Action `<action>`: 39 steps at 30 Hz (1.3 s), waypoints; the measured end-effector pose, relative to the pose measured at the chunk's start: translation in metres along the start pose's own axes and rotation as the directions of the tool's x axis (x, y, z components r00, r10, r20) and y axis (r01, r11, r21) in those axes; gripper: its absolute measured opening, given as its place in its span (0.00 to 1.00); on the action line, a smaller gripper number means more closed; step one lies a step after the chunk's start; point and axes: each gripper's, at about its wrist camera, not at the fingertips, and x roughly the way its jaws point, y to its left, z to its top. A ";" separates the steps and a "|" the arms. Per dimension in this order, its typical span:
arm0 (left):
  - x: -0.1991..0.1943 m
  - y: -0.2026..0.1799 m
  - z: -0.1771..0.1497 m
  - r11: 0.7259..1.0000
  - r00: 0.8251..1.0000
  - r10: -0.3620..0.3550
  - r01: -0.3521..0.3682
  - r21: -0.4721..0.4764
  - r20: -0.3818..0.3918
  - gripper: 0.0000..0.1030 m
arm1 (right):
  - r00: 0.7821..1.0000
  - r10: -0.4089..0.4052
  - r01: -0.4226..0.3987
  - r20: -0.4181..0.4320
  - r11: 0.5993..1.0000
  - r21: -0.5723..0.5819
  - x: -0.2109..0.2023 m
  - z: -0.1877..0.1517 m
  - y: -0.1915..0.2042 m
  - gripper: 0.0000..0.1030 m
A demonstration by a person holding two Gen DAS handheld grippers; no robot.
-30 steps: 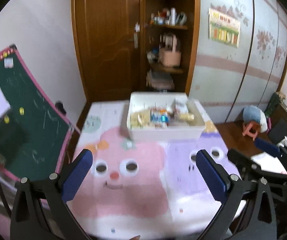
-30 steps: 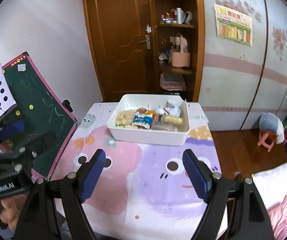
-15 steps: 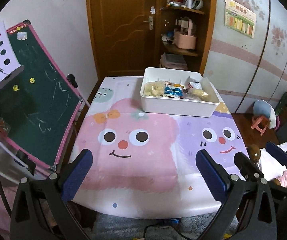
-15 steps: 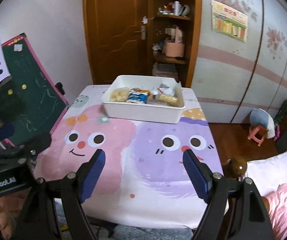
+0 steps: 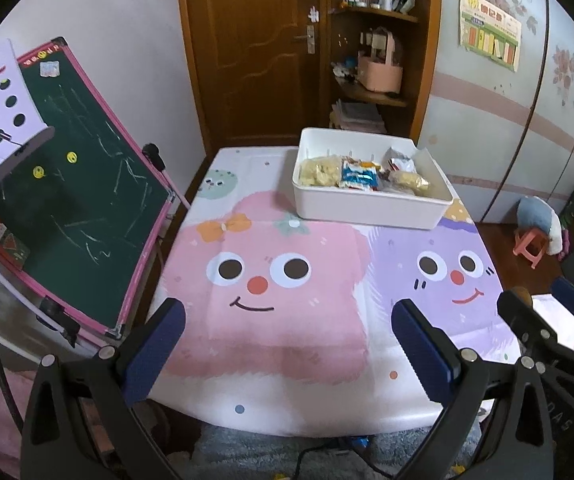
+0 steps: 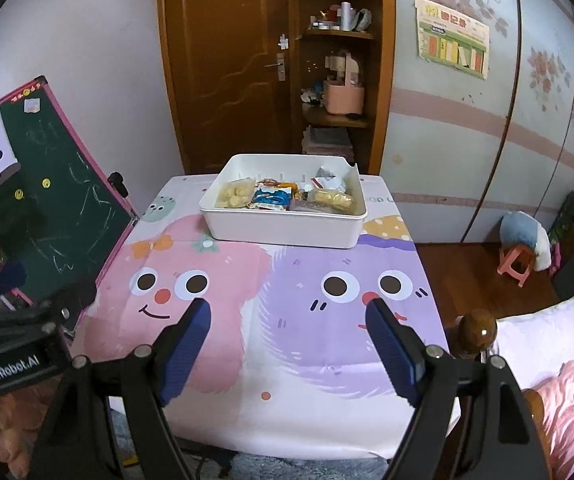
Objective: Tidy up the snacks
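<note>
We see our left gripper (image 5: 287,344) held wide apart with nothing between its blue pads (image 5: 155,354), low over the near edge of the table (image 5: 287,400). At the far end sits a white bin (image 5: 367,210) with snack packets (image 5: 359,176) inside. A chalkboard (image 5: 71,200) leans at the left.

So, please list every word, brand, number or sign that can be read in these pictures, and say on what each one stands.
"GenRobot.AI": white print on the black body of the left gripper, seen from the right wrist.
Wall poster: coloured print, too small to read.
Snack packets in the white bin: print too blurred to read.
Chalkboard: chalk scribbles and stickers only, no readable word.
Tablecloth: some letters beside the bin, partly hidden, not readable.
</note>
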 end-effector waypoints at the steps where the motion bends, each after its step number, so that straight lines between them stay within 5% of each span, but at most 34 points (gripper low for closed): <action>1: 0.001 -0.001 0.000 1.000 1.000 -0.003 0.003 0.002 -0.005 1.00 | 1.000 0.001 -0.001 -0.001 1.000 -0.001 0.000 0.000 0.001 0.78; 39: 0.016 -0.009 0.002 1.000 1.000 -0.021 0.021 0.019 -0.014 1.00 | 1.000 0.012 -0.012 -0.028 1.000 0.001 0.013 -0.001 -0.002 0.78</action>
